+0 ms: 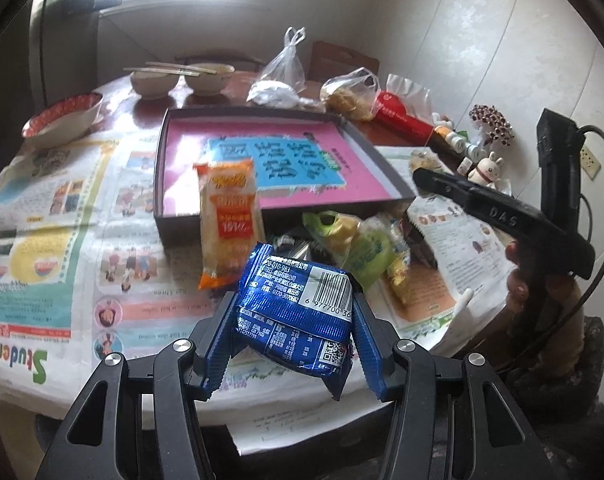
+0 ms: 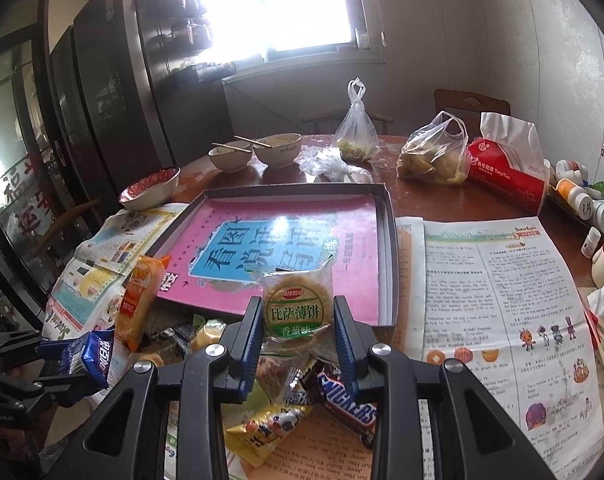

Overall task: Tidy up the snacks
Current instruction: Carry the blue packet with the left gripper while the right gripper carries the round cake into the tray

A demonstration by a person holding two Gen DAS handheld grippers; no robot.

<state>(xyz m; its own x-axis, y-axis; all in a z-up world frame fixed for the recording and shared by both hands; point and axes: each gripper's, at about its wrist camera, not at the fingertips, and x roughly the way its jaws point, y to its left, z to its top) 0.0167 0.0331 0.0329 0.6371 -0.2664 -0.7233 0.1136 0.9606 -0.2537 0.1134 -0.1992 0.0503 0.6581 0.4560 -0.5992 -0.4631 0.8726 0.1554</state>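
Note:
My left gripper (image 1: 292, 320) is shut on a blue snack packet (image 1: 298, 308), held above the newspaper at the table's near edge; the same blue packet (image 2: 90, 354) shows at the left of the right wrist view. My right gripper (image 2: 298, 320) is shut on a round green-labelled biscuit pack (image 2: 298, 308), lifted just in front of the shallow dark box (image 2: 389, 240) with a pink book lining it. An orange cracker pack (image 1: 230, 216) leans on the box's near wall (image 1: 174, 224). Below lie a Snickers bar (image 2: 349, 400) and a yellow snack bag (image 2: 270, 428) in a loose pile.
Two bowls with chopsticks (image 2: 258, 152), a red-patterned bowl (image 2: 150, 190), plastic bags of food (image 2: 433, 156) and a red tissue pack (image 2: 505, 172) stand behind the box. Small bottles and figurines (image 2: 581, 200) line the right edge. Newspaper (image 2: 501, 300) covers the table.

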